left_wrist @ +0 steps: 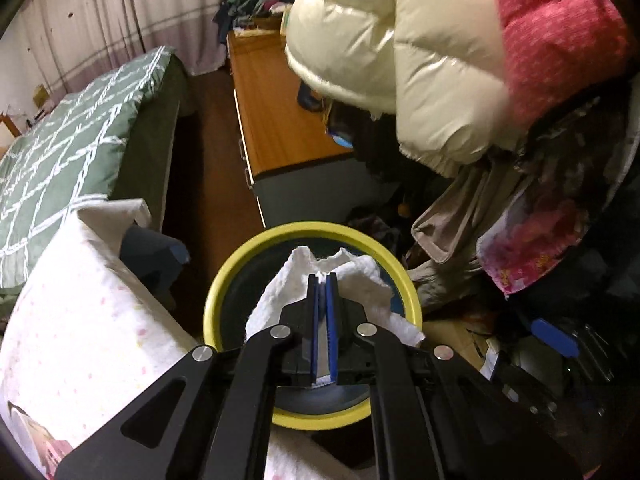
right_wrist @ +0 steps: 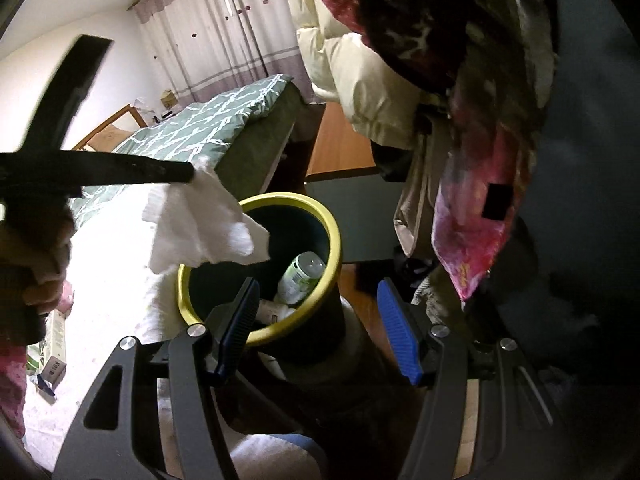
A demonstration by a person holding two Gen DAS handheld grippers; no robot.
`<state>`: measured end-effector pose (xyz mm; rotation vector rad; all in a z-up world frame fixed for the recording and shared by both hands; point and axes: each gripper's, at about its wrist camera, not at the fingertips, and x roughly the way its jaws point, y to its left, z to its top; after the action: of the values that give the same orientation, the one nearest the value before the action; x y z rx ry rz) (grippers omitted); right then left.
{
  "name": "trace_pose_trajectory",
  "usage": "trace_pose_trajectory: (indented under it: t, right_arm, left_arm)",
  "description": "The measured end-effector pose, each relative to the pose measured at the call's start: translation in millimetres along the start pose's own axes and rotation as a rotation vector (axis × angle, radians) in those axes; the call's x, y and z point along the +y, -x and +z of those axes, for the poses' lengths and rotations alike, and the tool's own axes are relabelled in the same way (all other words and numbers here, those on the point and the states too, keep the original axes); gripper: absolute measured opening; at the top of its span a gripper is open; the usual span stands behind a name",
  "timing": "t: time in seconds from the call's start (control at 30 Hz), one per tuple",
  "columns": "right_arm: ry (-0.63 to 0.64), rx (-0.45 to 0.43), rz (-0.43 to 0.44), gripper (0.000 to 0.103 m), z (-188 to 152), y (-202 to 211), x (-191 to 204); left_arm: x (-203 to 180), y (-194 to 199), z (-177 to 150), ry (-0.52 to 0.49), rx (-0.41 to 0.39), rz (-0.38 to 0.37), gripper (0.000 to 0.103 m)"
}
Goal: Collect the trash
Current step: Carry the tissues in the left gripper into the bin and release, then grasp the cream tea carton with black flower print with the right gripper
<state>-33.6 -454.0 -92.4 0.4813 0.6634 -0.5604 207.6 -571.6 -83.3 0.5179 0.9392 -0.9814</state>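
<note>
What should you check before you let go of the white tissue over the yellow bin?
1. Left gripper shut on the white tissue: ok, its jaws pinch the paper.
2. Tissue over the mouth of the yellow-rimmed bin: ok in the left wrist view; in the right wrist view the tissue hangs at the rim's near-left edge, so only partly sure.
3. Room inside the bin: ok, just a bottle and some small items lie at the bottom.
4. Right gripper out of the way: ok, jaws open and empty, low in front of the bin.
5. Tissue not caught on the jaws: cannot tell.
</note>
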Motion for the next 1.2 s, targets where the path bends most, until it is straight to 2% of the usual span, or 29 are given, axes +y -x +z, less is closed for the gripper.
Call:
trace_pose_trajectory:
  t: [0.03, 0.07, 0.1, 0.13, 0.2, 0.33, 0.5, 0.63, 0.8, 0.93, 1.07, 1.2]
  right_arm:
    - [0.0, 0.0, -0.001, 0.058, -0.8, 0.9, -0.4]
    - [-0.001, 0.0, -0.003, 0.058, -2.0, 2.0, -1.2]
    - [-0.001, 0.001, -0.005, 0.058, -2.8, 3.7, -0.8]
    - [-0.003, 0.001, -0.007, 0.058, -3.9, 4.9, -1.2]
    - [-0.008, 0.007, -0.005, 0.058, -5.9, 4.7, -3.1]
    - [-0.005, 0.015, -0.001, 0.058, -7.2, 3.4, -0.2]
    - [0.009, 0.029, 0.016, 0.058, -10.1, -0.4, 9.1]
    - [0.047, 0.055, 0.048, 0.058, -13.9, -9.3, 28.5]
    - [0.127, 0.07, 0.113, 0.058, -17.0, -14.3, 73.2]
    - [0.209, 0.091, 0.176, 0.059, -23.5, -17.5, 118.3]
    - [0.311, 0.123, 0.264, 0.06, -36.3, -21.9, 179.3]
    - [0.412, 0.158, 0.365, 0.06, -46.7, -25.3, 246.3]
  left_arm:
    - [0.8, -5.6, 0.2, 0.01, 0.008, 0.002, 0.005]
    - [2.0, -9.7, -0.2, 0.019, 0.012, 0.001, 0.014]
    - [4.3, -11.8, -0.8, 0.033, 0.003, 0.009, 0.053]
    - [5.5, -11.6, -2.0, 0.041, -0.021, 0.032, 0.073]
    - [6.5, -11.2, -4.8, 0.032, -0.039, 0.053, 0.074]
    - [13.2, 0.3, -11.0, 0.055, -0.036, 0.027, 0.074]
    - [27.3, 61.9, -34.5, 0.11, -0.108, 0.005, 0.078]
    - [45.9, 128.1, -66.8, 0.148, -0.206, 0.068, 0.083]
    - [82.9, 211.1, -130.8, 0.252, -0.32, 0.166, 0.089]
    - [113.0, 266.2, -199.0, 0.369, -0.387, 0.272, 0.094]
    - [139.2, 308.4, -273.8, 0.508, -0.438, 0.43, 0.098]
    - [156.4, 327.8, -342.0, 0.636, -0.44, 0.487, 0.098]
